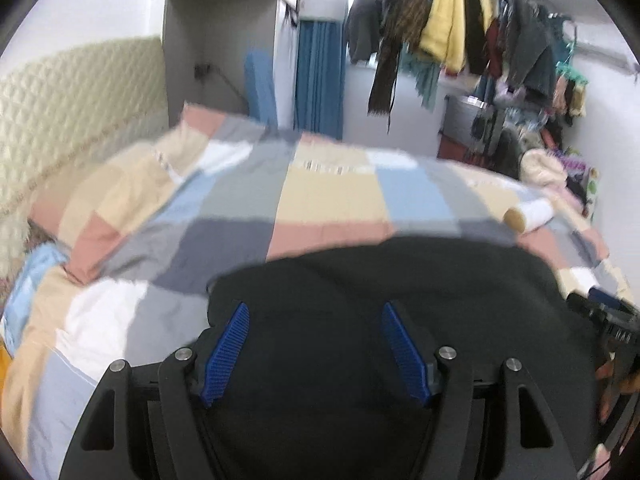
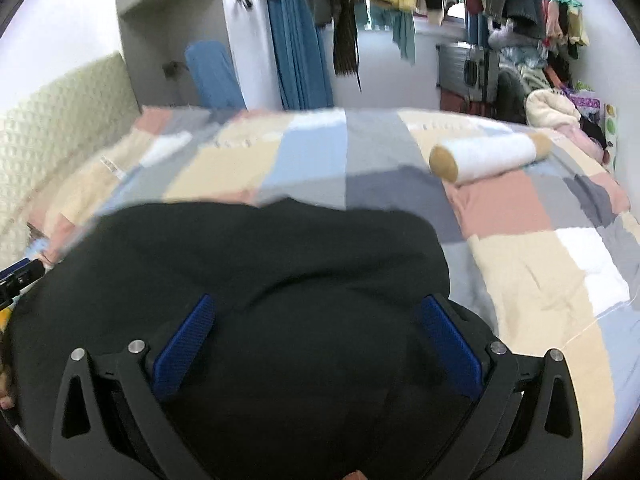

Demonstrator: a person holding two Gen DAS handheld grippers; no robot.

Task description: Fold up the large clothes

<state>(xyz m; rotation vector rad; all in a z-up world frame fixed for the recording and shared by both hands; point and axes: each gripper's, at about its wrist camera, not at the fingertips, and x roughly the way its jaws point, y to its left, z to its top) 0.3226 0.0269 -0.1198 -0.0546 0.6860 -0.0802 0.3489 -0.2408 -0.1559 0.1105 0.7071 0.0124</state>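
- Garment: black garment [image 1: 400, 292], large, dark and featureless in both views; lies on the bed [image 1: 328, 196] at its near edge, bunched into a rounded mound, its far edge reaching onto the checked quilt [image 2: 532, 264].
- Left tool [image 1: 316, 356]: blue pads [image 1: 228, 354] spread apart, black cloth showing behind the gap; nothing seen pinched between them.
- Right tool [image 2: 316, 352]: pads [image 2: 448, 346] spread wide over the same cloth, none of it gripped; its dark body also shows at the right edge of the left view.
- Step in hand, as judged: between grasps, with the garment released and no fold yet readable in its outline.
- Doing it well: find a true edge or corner on each side before closing, since the mound hides seams; take matching points so the fold lies square; lift only enough to clear the quilt.
- Obstacle: white bolster with tan ends [image 2: 488, 156] lies on the quilt beyond the garment to the right, apart from it; a long spread that way would likely meet it.
- Surroundings: padded headboard [image 1: 76, 108] on the left; hanging clothes [image 1: 448, 12] on a rail behind the bed; blue curtain [image 2: 300, 52]; clutter at the far right.
- Limits: motion blur and black fabric hide which part of the garment faces up.
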